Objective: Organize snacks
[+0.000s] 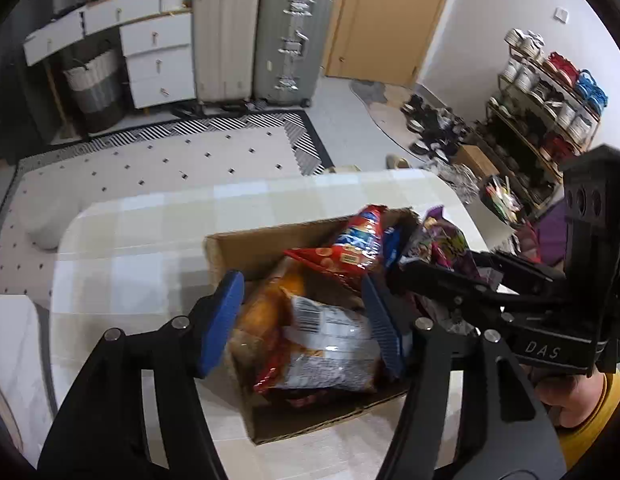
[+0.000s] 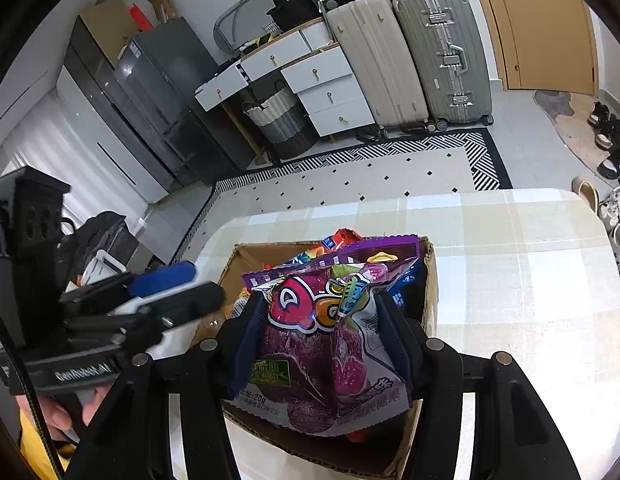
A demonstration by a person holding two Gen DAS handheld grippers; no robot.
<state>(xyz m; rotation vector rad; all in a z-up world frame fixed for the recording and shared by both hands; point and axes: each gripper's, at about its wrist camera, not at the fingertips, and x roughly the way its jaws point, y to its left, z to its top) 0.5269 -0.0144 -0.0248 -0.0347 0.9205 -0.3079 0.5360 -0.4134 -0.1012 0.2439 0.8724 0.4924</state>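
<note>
A cardboard box (image 1: pixel 245 248) (image 2: pixel 249 254) sits on the checked table and holds several snack bags. My left gripper (image 1: pixel 301 320) hangs over the box, its blue fingers either side of an orange and silver bag (image 1: pixel 310 336) that lies in the box; whether they press on it I cannot tell. A red bag (image 1: pixel 350 248) leans at the back of the box. My right gripper (image 2: pixel 320 340) is shut on a purple candy bag (image 2: pixel 330 344) (image 1: pixel 442 244) and holds it upright over the box's right side.
The table (image 1: pixel 141 240) (image 2: pixel 510 280) has a checked cloth. Beyond it lie a patterned rug (image 1: pixel 169 160), two suitcases (image 1: pixel 265 36), white drawers (image 1: pixel 153 56) and a shoe rack (image 1: pixel 550 96) at the right. The right gripper's body (image 1: pixel 550 300) is close beside my left one.
</note>
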